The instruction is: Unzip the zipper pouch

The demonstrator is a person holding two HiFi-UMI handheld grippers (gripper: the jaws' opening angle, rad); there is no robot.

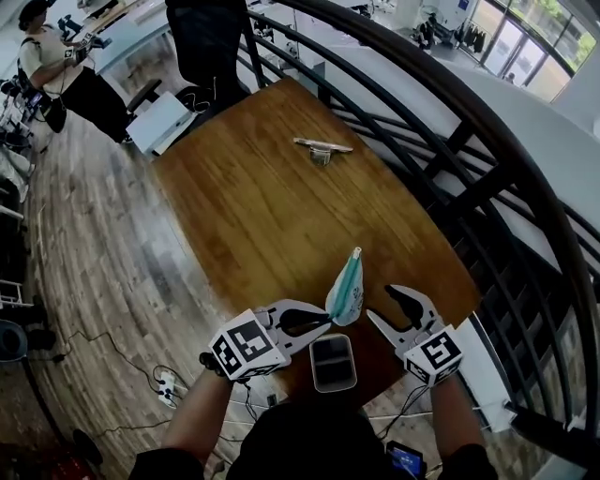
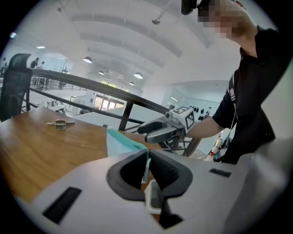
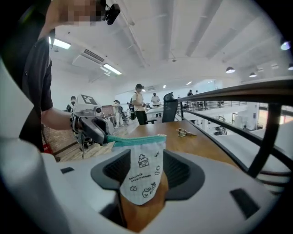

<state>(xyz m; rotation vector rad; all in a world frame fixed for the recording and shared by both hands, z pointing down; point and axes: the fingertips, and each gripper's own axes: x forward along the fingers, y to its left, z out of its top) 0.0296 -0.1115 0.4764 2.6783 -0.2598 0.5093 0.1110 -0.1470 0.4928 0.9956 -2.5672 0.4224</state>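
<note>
- The left gripper (image 1: 325, 321) and the right gripper (image 1: 382, 305) have smooth pale grey shells.
- Their fingers (image 3: 114, 171) carry black ribbed pads.
- Each bears a cube (image 1: 246, 347) of black-and-white square markers.
- The person wears a black short-sleeved top (image 2: 249, 105) and a small black head camera (image 3: 111, 13).

Small printed line on zipper pouch (image 3: 142, 176), too blurred to read
</note>
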